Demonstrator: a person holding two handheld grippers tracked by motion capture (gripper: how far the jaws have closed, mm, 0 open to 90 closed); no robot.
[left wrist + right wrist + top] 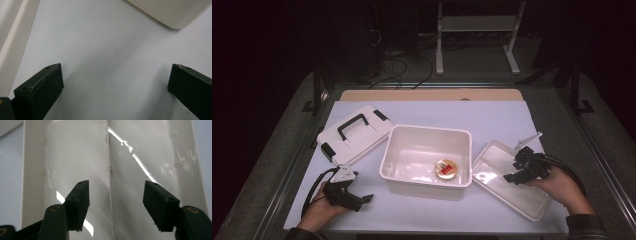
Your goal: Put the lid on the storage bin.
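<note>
**A:** So what's the right hand-held gripper (518, 169) over? Looks like a shallow white tray (497, 180), glossy plastic, rectangular with a raised rim, and a thin ridge running down the middle of its floor if you check the right gripper view (110, 170).

**B:** Yep, it's lying flat on the counter (492, 117), just to the right of the big white tub (427, 131), tilted at an angle to it. The gripper hangs right above the tray's inside, jaws about half apart with nothing between them, can't tell if the tips touch it.

**A:** And the left hand-held gripper (362, 199)?

**B:** Jaws wide, nothing in them, low over bare counter near the tub's front left corner.

**A:** Any labels?

**B:** None I can read.
</note>
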